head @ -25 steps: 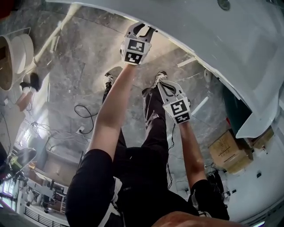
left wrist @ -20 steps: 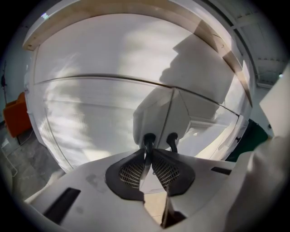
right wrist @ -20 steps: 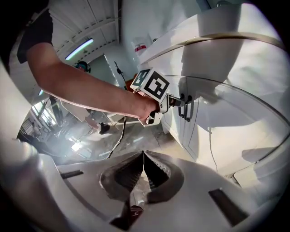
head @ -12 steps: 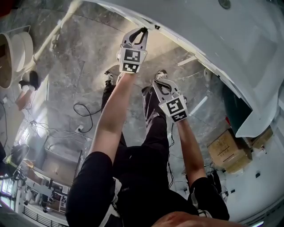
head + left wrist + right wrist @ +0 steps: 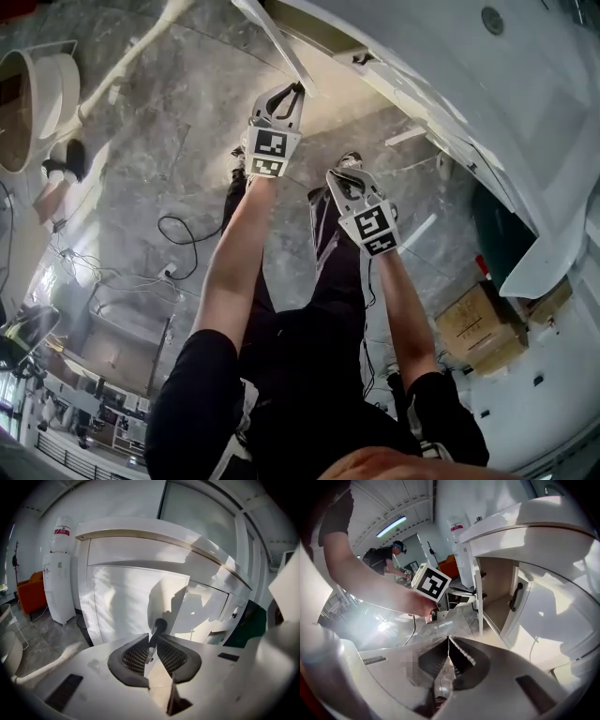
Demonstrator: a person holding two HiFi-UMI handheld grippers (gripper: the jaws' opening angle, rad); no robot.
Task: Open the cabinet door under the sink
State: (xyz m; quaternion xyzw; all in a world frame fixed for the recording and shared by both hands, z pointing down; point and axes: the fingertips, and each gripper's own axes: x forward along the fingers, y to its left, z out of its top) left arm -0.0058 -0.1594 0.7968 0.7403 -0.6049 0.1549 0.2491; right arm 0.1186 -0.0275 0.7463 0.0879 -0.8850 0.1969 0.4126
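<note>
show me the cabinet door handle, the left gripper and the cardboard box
cabinet door handle [image 5: 161, 624]: left gripper view, its dark end.
left gripper [image 5: 296, 91]: head view, between its fingertips.
cardboard box [image 5: 475, 319]: head view, its top face.

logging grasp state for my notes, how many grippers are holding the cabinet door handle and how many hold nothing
holding the door handle: 1, the left gripper
holding nothing: 1, the right gripper, jaws together
total: 2

Two grippers, left [image 5: 299, 89] and right [image 5: 342, 175]; one open door [image 5: 277, 42]; one box [image 5: 478, 323]; one cable [image 5: 183, 239]; one dispenser [image 5: 58, 573]
</note>
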